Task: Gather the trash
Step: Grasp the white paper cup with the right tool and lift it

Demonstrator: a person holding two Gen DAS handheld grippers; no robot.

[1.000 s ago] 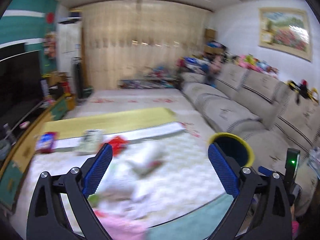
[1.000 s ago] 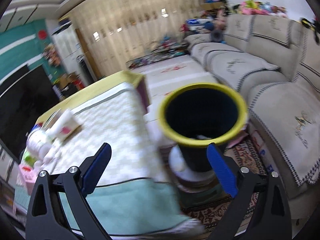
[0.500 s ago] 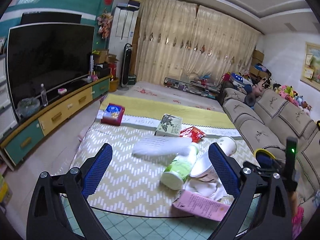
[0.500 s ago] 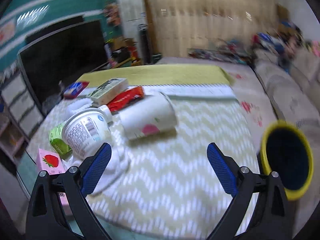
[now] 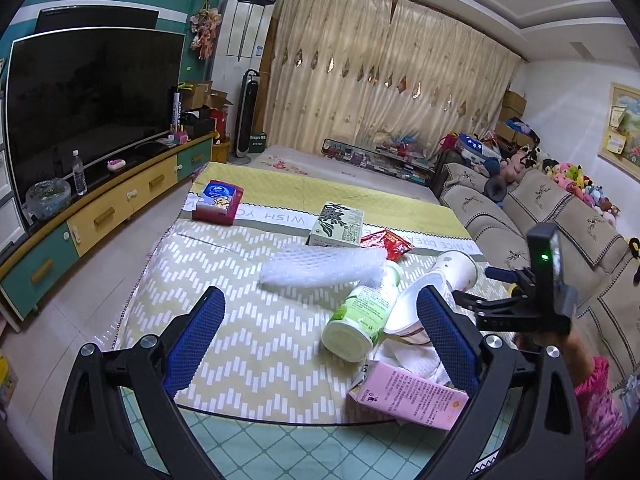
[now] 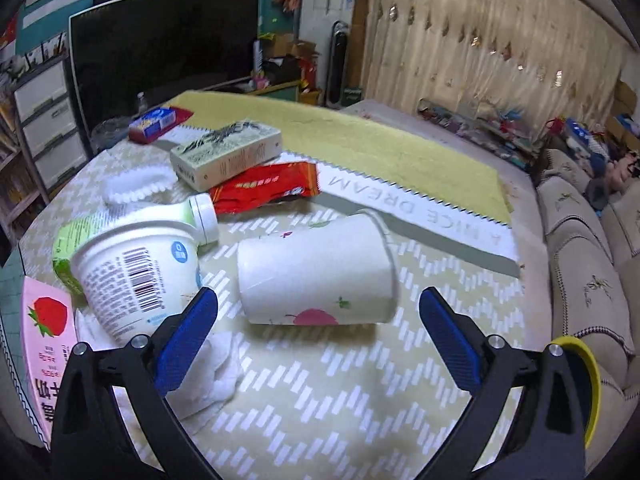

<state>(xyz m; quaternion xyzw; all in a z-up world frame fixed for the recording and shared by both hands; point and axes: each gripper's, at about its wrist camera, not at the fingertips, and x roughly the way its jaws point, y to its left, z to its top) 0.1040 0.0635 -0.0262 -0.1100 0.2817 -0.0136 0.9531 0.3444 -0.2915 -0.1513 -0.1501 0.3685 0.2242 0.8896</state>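
Trash lies on a table under a yellow-green zigzag cloth. In the right wrist view a white paper cup lies on its side just ahead of my open right gripper. Left of it are a yogurt tub, a green-white bottle, a red wrapper, a carton, a pink strawberry carton and a crumpled tissue. My left gripper hangs open above the table's near edge, with the bottle and white foam netting ahead of it. The yellow-rimmed bin shows at the lower right.
A beige sofa runs along the right with soft toys on its back. A big TV stands on a yellow and teal cabinet at the left. A red-blue box sits at the table's far left. A pink sleeve holds the right gripper.
Both views have swung left from the bin and sofa toward the littered table. The right gripper has come close to the lying paper cup. Both stay open with nothing in them.
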